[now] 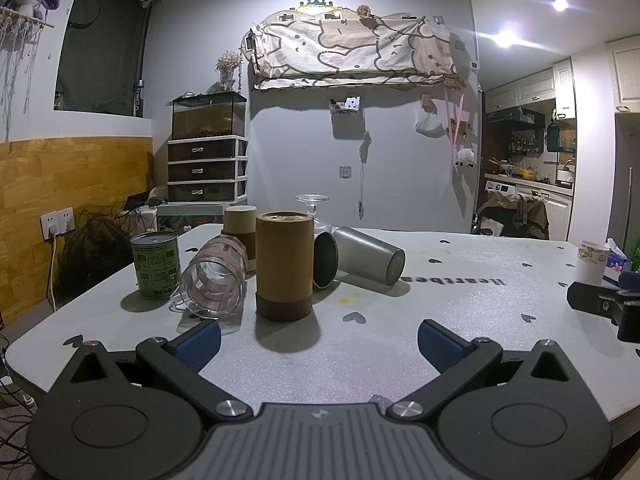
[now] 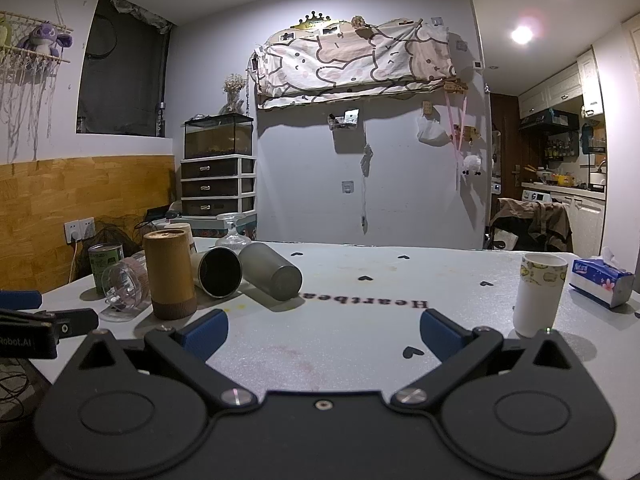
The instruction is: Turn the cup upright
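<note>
Right now I have both claws parked low over the near edge of the table (image 1: 360,364), nothing in either. Left gripper (image 1: 319,341): blue pads spread wide, bare tabletop between them. Right gripper (image 2: 323,332): same, spread wide and empty, seen at the bottom of its own frame.

Next out, centre-left of the left view, a tall brown cylinder cup (image 1: 284,266) stands with its ribbed band at the bottom; whether that end is rim or base I cannot tell. Just left of it a clear glass mug (image 1: 212,280) lies on its side, mouth toward me. Left again, a green tin (image 1: 155,265) stands upright.

Behind the brown cylinder lie two grey cups: one shows its dark open mouth (image 1: 325,260), the other, a grey tumbler (image 1: 370,261), lies with its closed base pointing right. They sit close, possibly touching. Farther back, a stemmed glass (image 1: 312,206) stands rim-down and a tan cup (image 1: 239,222) is partly hidden.

At the right of the right view, a white patterned cup (image 2: 538,294) already stands upright, a tissue pack (image 2: 600,282) beyond it.

My reading: approach step, no grasp begun. Which cup is meant is not settled by the task line; the grey tumbler looks the most open to reach. The next move calls for advancing one claw, straddling the body crosswise, closing, then rotating it onto its base clear of its neighbours.
</note>
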The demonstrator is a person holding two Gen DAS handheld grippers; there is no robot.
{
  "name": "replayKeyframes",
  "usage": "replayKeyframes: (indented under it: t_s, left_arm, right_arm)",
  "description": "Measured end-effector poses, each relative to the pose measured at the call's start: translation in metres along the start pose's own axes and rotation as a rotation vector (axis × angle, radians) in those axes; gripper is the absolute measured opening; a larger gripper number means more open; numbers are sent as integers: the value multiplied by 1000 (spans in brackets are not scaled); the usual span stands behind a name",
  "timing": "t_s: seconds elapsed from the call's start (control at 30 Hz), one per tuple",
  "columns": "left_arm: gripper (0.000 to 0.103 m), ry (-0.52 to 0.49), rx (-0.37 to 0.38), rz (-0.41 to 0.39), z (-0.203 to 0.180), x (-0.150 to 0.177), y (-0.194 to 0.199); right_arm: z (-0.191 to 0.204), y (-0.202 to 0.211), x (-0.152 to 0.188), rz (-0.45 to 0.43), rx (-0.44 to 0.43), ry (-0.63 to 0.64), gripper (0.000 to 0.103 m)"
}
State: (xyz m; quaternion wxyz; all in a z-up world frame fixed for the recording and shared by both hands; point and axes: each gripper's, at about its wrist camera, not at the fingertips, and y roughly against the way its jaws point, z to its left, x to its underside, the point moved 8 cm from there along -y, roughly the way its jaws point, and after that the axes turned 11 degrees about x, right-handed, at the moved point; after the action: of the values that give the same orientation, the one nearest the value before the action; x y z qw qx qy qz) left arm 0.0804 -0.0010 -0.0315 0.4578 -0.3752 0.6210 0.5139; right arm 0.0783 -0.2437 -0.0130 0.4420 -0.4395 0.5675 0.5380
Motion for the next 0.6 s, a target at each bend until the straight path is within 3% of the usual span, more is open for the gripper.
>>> replayKeyframes:
  t_s: [0.33,0.6]
  left_arm:
    - [103,-3,0,-3,-2,2,1]
    - [103,-3,-15,-67,3,-20,-18]
  right_arm:
    - [0,0,0,0,2,-1,103]
    - [1,-2,-1,-1,-5,-8,103]
